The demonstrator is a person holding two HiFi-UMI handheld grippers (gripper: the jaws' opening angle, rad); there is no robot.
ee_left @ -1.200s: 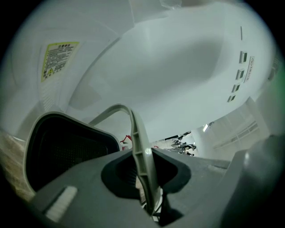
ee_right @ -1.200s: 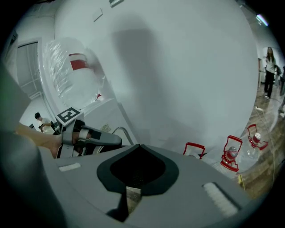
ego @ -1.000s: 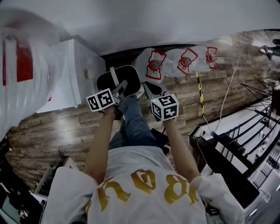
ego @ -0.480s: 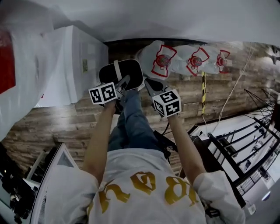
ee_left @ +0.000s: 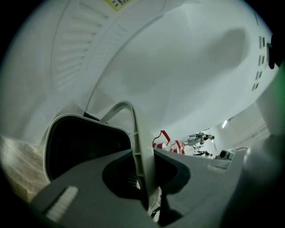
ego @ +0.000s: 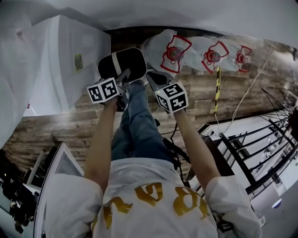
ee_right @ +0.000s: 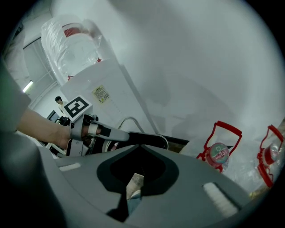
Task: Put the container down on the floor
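- Container (ego: pixel 132 62) hangs by its white bail handle (ee_left: pixel 139 147). The left gripper (ego: pixel 125 78) has its jaws pressed together on the handle, one on each side.
- Right gripper (ego: pixel 152 78) is just beside the container on its right. Its jaws are drawn together with nothing between them; only a sliver of floor and jeans shows through.
- The container is black inside with a white rim. It sits in front of the person's legs, near the foot of the wall (ego: pixel 186 14). Contact with the floor (ego: pixel 60 125) cannot be told.
- Its mouth faces up toward the head camera. The long axis of the oval runs roughly left to right, and the handle crosses the short way.
- Surface: wood-plank floor.
- Room: white cabinet (ego: pixel 60 69) on the left, and wrapped water bottles (ego: pixel 173 52) with red handles along the wall.
- A black metal rack (ego: pixel 260 158) stands at the right, with a yellow-black tape strip (ego: pixel 217 88) nearby.
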